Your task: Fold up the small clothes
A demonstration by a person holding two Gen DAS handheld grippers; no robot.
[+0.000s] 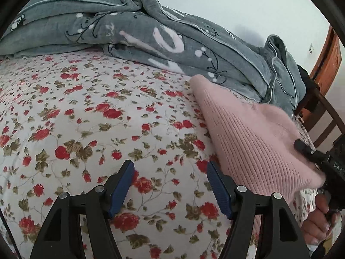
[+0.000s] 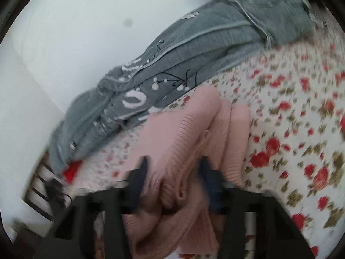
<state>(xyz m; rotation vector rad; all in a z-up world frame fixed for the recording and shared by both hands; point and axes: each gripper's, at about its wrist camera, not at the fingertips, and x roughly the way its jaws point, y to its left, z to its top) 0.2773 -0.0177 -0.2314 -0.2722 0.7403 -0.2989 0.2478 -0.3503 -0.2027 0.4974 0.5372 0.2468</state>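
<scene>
Floral bedsheet [image 1: 86,118] under me carries the pink ribbed knit garment [image 1: 248,129] beside a grey blanket [image 1: 151,32]; my right gripper [image 2: 172,172] pinches its soft, light, stretchy bunched edge, my left gripper [image 1: 170,185] hangs wide open, empty.

Pink ribbed knit garment [image 1: 254,133], bunched and partly lifted off floral bedsheet [image 1: 97,118], far end on it.
</scene>
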